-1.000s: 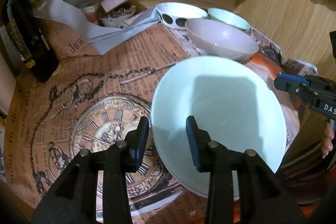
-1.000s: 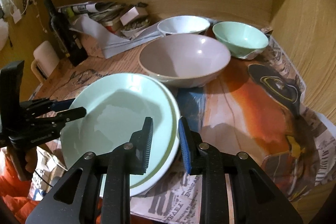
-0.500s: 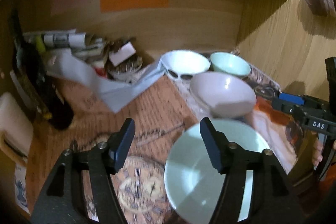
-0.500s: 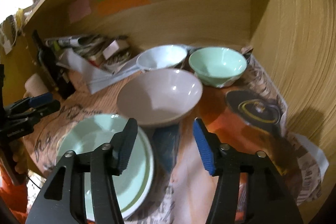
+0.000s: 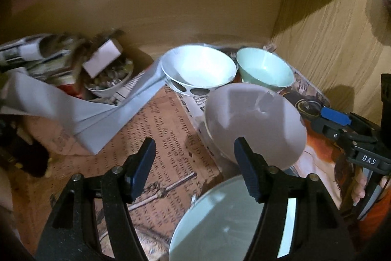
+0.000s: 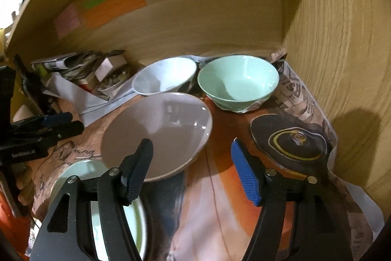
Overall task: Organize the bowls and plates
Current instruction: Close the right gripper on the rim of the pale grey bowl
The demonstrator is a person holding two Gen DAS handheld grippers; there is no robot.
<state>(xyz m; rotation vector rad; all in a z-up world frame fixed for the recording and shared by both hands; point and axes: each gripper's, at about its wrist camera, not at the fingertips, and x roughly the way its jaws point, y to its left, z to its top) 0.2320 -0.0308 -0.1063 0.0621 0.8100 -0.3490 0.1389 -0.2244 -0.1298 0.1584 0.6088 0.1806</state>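
Note:
A stack of pale green plates (image 5: pixel 220 221) lies at the front of the shelf; it also shows in the right wrist view (image 6: pixel 80 173). Behind it stands a wide pale mauve bowl (image 5: pixel 256 124) (image 6: pixel 156 131). Further back stand a white bowl with dark spots (image 5: pixel 198 67) (image 6: pixel 166 75) and a mint green bowl (image 5: pixel 265 67) (image 6: pixel 238 82). My left gripper (image 5: pixel 194 166) is open and empty, above the newspaper left of the mauve bowl. My right gripper (image 6: pixel 191 166) is open and empty, at the mauve bowl's near right rim.
Newspaper (image 5: pixel 151 138) covers the shelf. Rolled papers, a folded grey sheet (image 5: pixel 80 111) and a small dish of clutter (image 5: pixel 110 80) fill the back left. A dark bottle (image 6: pixel 27 80) stands at the left. Wooden walls close the back and right (image 6: pixel 342 40).
Both grippers opened, let go of the green plates and drew back and up. The plates now lie stacked at the front. Both views now look further into the shelf.

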